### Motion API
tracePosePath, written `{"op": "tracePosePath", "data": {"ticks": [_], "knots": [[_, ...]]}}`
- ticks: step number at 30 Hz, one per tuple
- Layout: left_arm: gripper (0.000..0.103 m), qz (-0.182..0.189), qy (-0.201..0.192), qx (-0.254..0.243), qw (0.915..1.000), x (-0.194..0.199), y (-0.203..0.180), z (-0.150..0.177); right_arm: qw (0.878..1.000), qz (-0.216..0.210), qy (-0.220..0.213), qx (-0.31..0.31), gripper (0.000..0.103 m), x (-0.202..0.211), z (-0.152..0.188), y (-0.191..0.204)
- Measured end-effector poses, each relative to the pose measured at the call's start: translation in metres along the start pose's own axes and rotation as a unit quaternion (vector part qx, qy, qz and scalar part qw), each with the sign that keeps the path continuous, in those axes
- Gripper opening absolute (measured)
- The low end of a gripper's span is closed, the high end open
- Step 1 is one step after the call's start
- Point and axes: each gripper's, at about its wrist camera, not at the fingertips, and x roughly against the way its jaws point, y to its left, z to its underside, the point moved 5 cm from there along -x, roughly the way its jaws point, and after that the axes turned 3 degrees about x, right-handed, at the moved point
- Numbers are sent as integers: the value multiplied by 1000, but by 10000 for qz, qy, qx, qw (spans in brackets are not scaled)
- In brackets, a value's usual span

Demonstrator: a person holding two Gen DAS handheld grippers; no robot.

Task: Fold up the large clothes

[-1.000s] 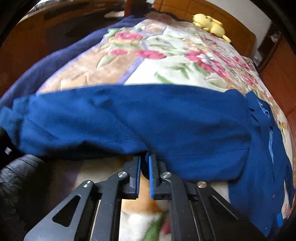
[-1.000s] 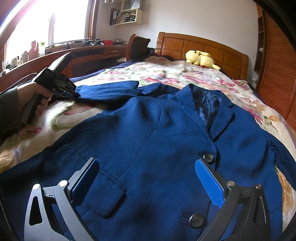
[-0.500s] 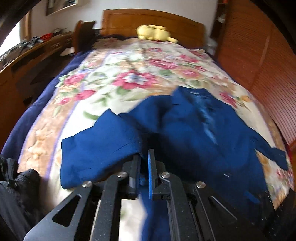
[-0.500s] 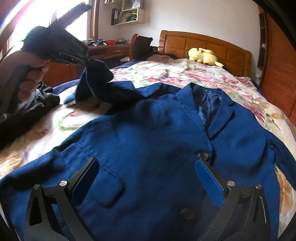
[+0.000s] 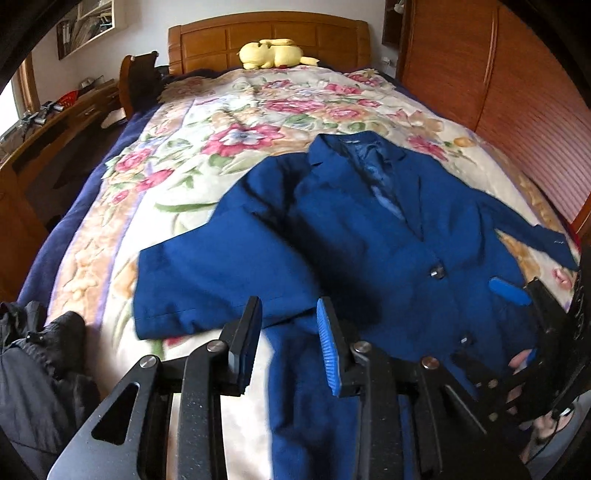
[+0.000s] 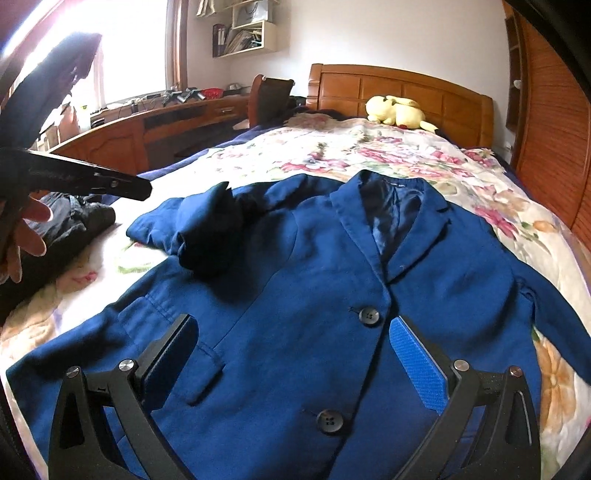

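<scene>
With my left gripper (image 5: 288, 332) fingers just parted, empty, over the sleeve (image 5: 221, 284) dropped across the blue jacket (image 6: 295, 332) on the bed (image 5: 221, 122) — right gripper (image 6: 295, 362) wide apart — I'd smooth that sleeve flat first.

bed: floral quilt (image 6: 388, 155), wooden headboard (image 6: 402, 92), yellow plush toy (image 6: 397, 110) at the head
left side: long wooden desk (image 6: 155, 125), chair (image 6: 269, 96)
window (image 6: 136, 48): bright daylight
wall: white, shelf (image 6: 243, 33)
right side: wooden slatted panels (image 6: 546, 122)
</scene>
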Motion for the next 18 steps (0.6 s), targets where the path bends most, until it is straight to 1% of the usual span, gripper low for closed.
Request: {"op": "tracePosePath", "data": {"ticks": [2, 5, 11, 14, 18], "knots": [[32, -61, 33, 144, 9999, -5, 18, 4, 10000, -40, 55, 62, 103, -3, 1, 4], [32, -404, 139, 264, 9987, -22, 51, 10, 9998, -75, 117, 120, 103, -9, 1, 7], [32, -703, 542, 756, 9932, -64, 117, 24, 9994, -175, 284, 122, 103, -26, 5, 9], [32, -883, 666, 893, 9899, -83, 140, 30, 9988, -229, 422, 123, 103, -35, 8, 10], [33, -928, 778, 1040, 9872, -102, 153, 38, 9986, -260, 449, 135, 103, -39, 7, 11]]}}
